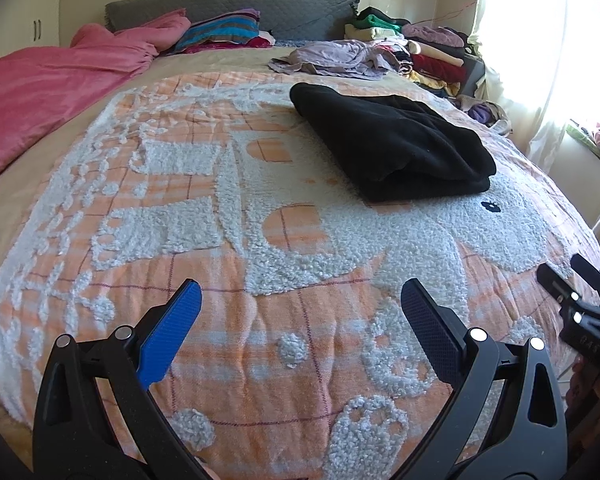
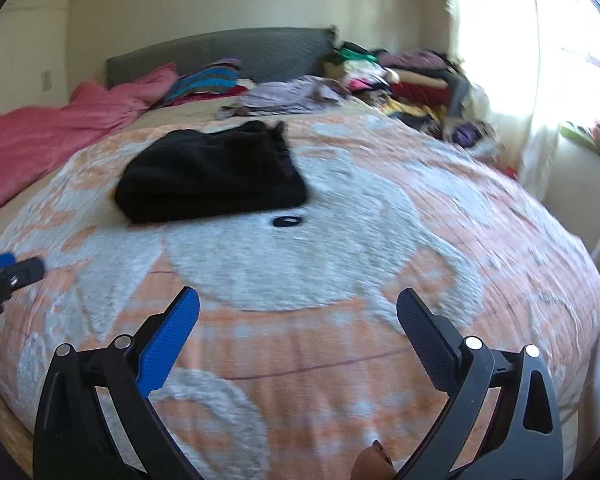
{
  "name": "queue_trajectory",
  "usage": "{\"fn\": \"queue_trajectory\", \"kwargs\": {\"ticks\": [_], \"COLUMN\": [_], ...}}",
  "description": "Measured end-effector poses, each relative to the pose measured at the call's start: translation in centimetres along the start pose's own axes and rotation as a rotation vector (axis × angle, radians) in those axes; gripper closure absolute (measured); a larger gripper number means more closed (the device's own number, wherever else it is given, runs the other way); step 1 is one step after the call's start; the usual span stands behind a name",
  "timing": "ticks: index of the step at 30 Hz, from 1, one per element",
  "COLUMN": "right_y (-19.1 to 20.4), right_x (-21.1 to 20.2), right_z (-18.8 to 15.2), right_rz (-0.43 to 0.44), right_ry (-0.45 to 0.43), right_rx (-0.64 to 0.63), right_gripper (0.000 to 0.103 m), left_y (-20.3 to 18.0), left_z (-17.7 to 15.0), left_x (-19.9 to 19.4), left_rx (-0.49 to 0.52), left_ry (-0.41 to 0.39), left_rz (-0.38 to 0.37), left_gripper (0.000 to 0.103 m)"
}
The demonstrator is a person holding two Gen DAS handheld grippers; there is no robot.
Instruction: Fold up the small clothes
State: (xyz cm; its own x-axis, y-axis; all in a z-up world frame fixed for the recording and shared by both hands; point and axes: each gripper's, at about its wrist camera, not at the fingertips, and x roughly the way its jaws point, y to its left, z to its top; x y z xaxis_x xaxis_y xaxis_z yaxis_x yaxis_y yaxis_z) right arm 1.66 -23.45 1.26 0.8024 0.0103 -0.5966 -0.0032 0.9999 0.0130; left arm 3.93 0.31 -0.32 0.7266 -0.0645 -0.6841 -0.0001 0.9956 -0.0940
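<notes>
— Where did the folded black garment [image 1: 392,148] lie?

— On the bedspread [image 1: 228,248], ahead and to the right of the left gripper [image 1: 300,308], ahead-left of the right gripper [image 2: 298,312]; neither looked clearly nearer.

— The jaws?

— Both spread wide, empty. Bare bedspread lay between; the lilac clothes [image 1: 332,60] sat beyond it, near the headboard [image 1: 236,4].

An orange-and-white bedspread [image 1: 220,320] covered the bed. A pink duvet [image 1: 40,92] lay along its left edge, against the grey headboard [image 1: 228,4].
</notes>
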Motion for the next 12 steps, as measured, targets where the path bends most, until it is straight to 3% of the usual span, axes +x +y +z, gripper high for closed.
{"fn": "queue_trajectory", "kwargs": {"ticks": [3,7,8,9,11,12], "right_y": [-3.3,-12.2,-15.2,-19.5,-25.9,-30.6], "right_x": [0.5,0.6,0.3,-0.4,-1.9,-3.2], "right_z": [-0.1,-0.2,-0.4,-0.8,-1.7,-2.5], "right_rz": [-0.057,-0.249,-0.327,-0.461,-0.623,-0.747], "right_ry": [0.035,0.065,0.061,0.062,0.073,0.081], "right_rx": [0.097,0.271,0.317,0.367,0.459,0.525], "right_gripper": [0.005,0.005,0.005,0.005,0.005,0.005], "left_y": [1.1,6.8,8.7,10.9,16.7,19.7], "left_z": [0.3,2.2,2.6,3.1,4.1,4.5], "left_x": [-0.4,-0.6,-0.8,-0.9,-1.3,-1.5], "left_rx": [-0.031,-0.126,-0.145,-0.167,-0.217,-0.252], "left_ry": [-0.005,-0.007,-0.006,-0.006,-0.021,-0.023], "left_rz": [0.005,0.059,0.078,0.114,0.240,0.303], "left_gripper": [0.009,0.009,0.009,0.009,0.009,0.009]}}
